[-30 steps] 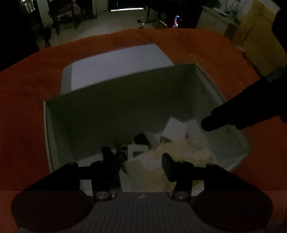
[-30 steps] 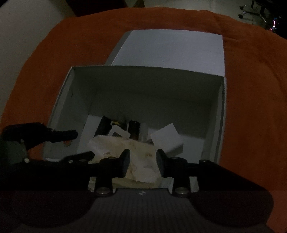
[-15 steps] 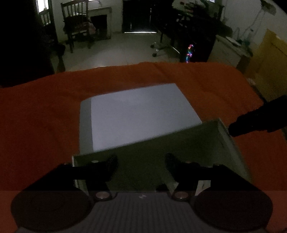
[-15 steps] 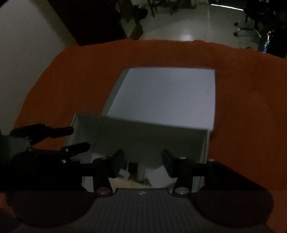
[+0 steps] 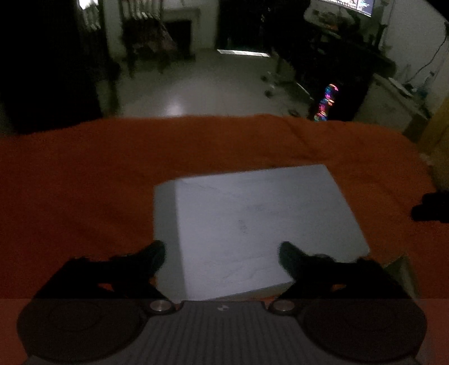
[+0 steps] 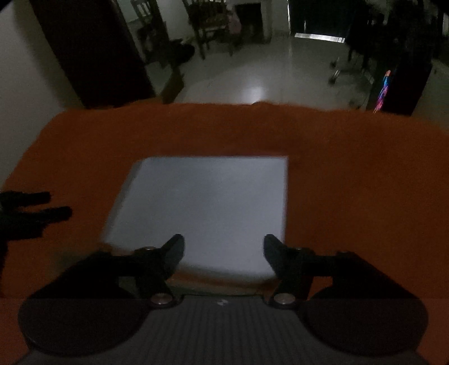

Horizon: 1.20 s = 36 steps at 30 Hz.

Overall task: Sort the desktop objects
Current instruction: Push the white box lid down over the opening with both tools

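The white lid's (image 5: 252, 221) near edge is hidden behind the left claw's (image 5: 221, 254) body. The right claw (image 5: 430, 206) is cut off at the frame edge. The room beyond the desk (image 6: 350, 168) is dim and blurred.

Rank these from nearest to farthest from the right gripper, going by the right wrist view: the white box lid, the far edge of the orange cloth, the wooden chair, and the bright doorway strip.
1. White box lid, just ahead of the right gripper, on the cloth.
2. Far edge of the orange cloth, beyond the lid.
3. Wooden chair, across the floor, upper left of centre.
4. Bright doorway strip, upper right; too close to the chair to call.
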Tool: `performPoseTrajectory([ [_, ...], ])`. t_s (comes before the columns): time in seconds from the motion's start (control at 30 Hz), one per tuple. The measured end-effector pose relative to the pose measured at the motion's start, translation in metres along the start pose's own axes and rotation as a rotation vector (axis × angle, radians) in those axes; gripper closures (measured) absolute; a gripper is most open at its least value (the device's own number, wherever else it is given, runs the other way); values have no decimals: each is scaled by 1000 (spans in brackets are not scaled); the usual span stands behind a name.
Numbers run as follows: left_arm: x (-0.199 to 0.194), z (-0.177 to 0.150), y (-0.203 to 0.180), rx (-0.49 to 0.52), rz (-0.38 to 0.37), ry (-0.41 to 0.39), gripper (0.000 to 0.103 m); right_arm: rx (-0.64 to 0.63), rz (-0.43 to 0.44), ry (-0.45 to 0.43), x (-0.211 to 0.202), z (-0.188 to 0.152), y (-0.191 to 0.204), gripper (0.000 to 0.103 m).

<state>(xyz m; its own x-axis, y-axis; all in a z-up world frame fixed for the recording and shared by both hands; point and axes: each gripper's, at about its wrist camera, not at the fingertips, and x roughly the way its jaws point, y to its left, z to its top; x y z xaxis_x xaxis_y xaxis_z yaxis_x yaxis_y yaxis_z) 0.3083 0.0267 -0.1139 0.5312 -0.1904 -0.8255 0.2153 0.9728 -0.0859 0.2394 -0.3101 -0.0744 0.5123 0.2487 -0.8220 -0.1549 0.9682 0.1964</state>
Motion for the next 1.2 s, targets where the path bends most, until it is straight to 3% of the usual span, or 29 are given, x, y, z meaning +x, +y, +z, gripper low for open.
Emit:
performPoseTrajectory([
  [0.07, 14, 8, 13, -14, 51, 8, 13, -13, 1, 5, 13, 6, -7, 18],
  [0.27, 66, 24, 44, -52, 49, 107, 13, 42, 19, 79, 62, 28, -33, 18],
  [0.53, 133, 22, 62, -62, 22, 184, 13, 137, 42, 192, 143, 39, -72, 18],
  [0.97, 195, 4, 91, -106, 58, 278, 11, 168, 54, 284, 203, 29, -94, 17],
  [1.1, 205, 0, 106, -231, -36, 301, 7, 178, 80, 294, 214, 28, -99, 17],
  [1.2, 209, -3, 101, -227, -81, 311, 7, 197, 99, 295, 216, 25, -101, 9],
])
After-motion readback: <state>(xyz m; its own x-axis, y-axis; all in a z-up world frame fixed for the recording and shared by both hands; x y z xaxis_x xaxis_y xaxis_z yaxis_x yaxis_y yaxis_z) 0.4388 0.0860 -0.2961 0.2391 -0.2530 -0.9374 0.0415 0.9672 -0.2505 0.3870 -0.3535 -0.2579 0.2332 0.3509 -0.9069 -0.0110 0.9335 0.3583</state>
